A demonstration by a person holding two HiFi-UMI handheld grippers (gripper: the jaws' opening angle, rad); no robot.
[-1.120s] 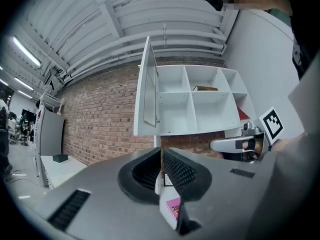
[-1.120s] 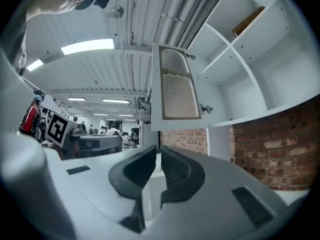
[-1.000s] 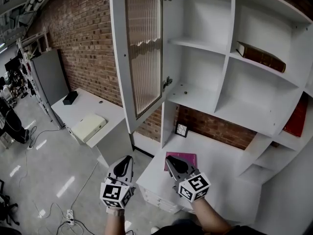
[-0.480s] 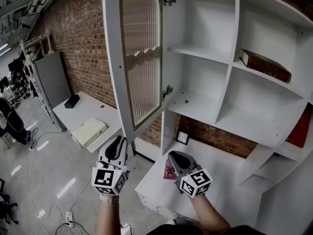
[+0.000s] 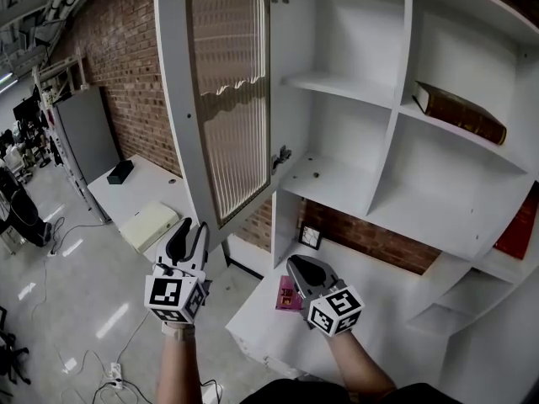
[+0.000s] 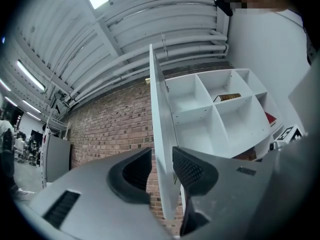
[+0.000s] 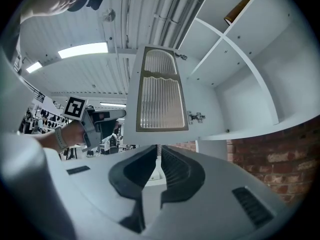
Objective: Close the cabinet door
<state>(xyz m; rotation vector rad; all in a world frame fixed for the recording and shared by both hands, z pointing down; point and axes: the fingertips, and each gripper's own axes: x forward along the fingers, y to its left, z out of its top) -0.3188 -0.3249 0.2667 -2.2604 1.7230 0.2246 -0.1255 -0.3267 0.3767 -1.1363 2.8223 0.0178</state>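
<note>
White shelf unit (image 5: pixel 354 87) — brown book (image 5: pixel 459 112) on upper shelf; pink book (image 5: pixel 287 294) on desk (image 5: pixel 396 301).

Non-task stuff I can see:
- Brown book (image 5: pixel 459 112) lying flat on an upper shelf (image 5: pixel 472 137), spine outward.
- Red book (image 5: pixel 515 224) at my far right, cut off by the frame edge.
- Small object (image 5: pixel 316 174) on a lower shelf, too tiny to identify.
- Pink book (image 5: pixel 286 293) on the white desktop (image 5: pixel 396 310) below me, only partly visible.
- Small framed picture (image 5: pixel 310 236) standing against the brick back wall.
- To my left: low white table (image 5: pixel 160 183) with a cream box (image 5: pixel 152 222) and a black item (image 5: pixel 120 171), well apart.
- Grey locker (image 5: pixel 84 133) beside the brick wall (image 5: pixel 126 57).
- Glossy floor (image 5: pixel 50 301), with cables (image 5: pixel 88 225) and a power strip (image 5: pixel 115 367).
- Ceiling pipes (image 6: pixel 150 39) overhead.
</note>
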